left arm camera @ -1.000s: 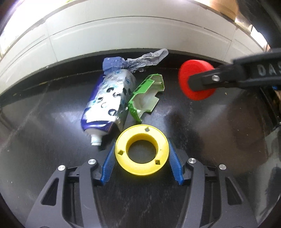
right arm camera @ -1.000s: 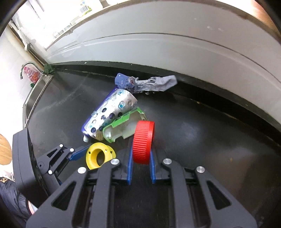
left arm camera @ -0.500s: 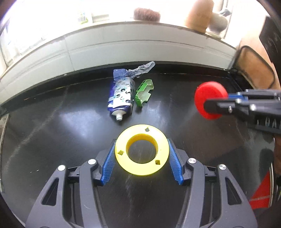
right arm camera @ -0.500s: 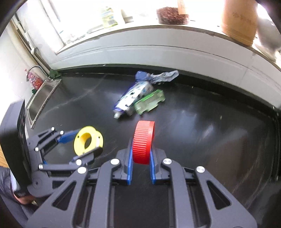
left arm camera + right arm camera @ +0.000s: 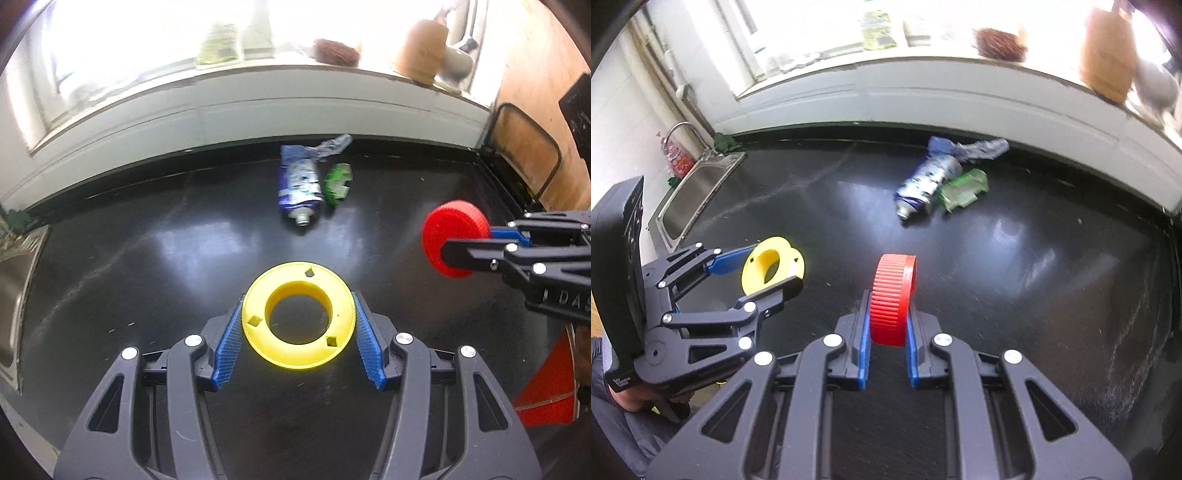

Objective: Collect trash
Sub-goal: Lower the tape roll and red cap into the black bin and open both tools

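- The left gripper point(image 5: 299, 328) is clamped across the width of a flat yellow ring point(image 5: 298, 314), its blue pads point(image 5: 229, 345) pressing on the ring's two opposite rims; the ring lies face-up between them, lifted off the black counter point(image 5: 147, 258)
- The right gripper point(image 5: 886, 332) is closed narrowly on a red ribbed cap point(image 5: 893, 297), which stands on edge between the pads, ribbed rim toward the camera
- Landmark: the crumpled blue-and-silver tube point(image 5: 300, 184), lying on the counter near the white back wall point(image 5: 258, 110)
- Just beside the tube, on its right in the left wrist view, sits a green plastic piece point(image 5: 337, 182); a bluish crumpled wrapper point(image 5: 330, 146) touches the tube's far end, against the wall
- The tube's long axis runs roughly from the wall toward the grippers, threaded neck pointing at them
- Both grippers hang well apart from the tube, on its near side and above the counter; the left one faces the tube almost straight ahead, the right one sees it ahead and a little to the right
- Neither gripper looks clearly nearer the tube
- My reading: both grippers are full, so the ring and cap must go to a bin before the tube group can be taken; no bin is clearly identifiable in either view
- A sink point(image 5: 690, 192) lies far left of the tube
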{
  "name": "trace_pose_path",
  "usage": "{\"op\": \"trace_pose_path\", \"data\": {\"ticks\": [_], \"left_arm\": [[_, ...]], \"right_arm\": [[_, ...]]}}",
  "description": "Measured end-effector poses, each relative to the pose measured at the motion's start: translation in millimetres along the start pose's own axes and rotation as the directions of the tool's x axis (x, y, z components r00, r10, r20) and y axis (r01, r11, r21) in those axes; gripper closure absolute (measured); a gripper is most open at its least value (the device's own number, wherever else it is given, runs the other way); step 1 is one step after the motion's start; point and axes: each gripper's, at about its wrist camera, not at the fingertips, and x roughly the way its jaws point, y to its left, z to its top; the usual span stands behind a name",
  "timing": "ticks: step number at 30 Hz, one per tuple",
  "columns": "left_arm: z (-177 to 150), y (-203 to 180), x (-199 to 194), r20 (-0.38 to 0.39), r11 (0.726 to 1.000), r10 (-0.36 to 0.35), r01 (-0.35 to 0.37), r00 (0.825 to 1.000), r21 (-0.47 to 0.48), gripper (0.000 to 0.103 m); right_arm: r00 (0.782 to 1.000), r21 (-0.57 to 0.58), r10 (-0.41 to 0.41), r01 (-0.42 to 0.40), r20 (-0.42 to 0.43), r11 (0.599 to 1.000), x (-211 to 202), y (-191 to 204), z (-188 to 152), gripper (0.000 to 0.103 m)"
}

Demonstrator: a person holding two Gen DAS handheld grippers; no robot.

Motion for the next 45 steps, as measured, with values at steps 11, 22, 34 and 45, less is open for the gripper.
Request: {"op": "trace_pose_path", "data": {"ticks": [11, 22, 34, 45], "left_arm": [[-67.9, 141.4, -89.6, 0.026, 0.912, 0.273, -0.250, 0.962, -0.324, 0.048], [-249.4, 267.5, -187.4, -0.195, 0.563, 0.467, -0.460, 0.862, -0.687, 0.048], [-372.3, 330.6, -183.3, -0.266, 0.421, 0.405, -0.436, 0.875, -0.795, 0.048], [-394.8, 354.9, -170.4, -0.254, 0.421, 0.374, -0.408, 0.892, -0.810, 0.048]], "right_arm": [[0.974, -0.317, 0.219, -0.223, -0.051, 0.922, 44.7, 175.4, 51.6, 0.087], [0.814, -0.535, 0.414, -0.580, -0.407, 0.614, 112.1, 427.5, 6.9, 0.087], [0.746, -0.534, 0.284, -0.641, -0.602, 0.551, 198.7, 544.9, -64.3, 0.087], [0.746, -0.551, 0.231, -0.631, -0.625, 0.546, 223.3, 574.6, -71.1, 0.087]]}}
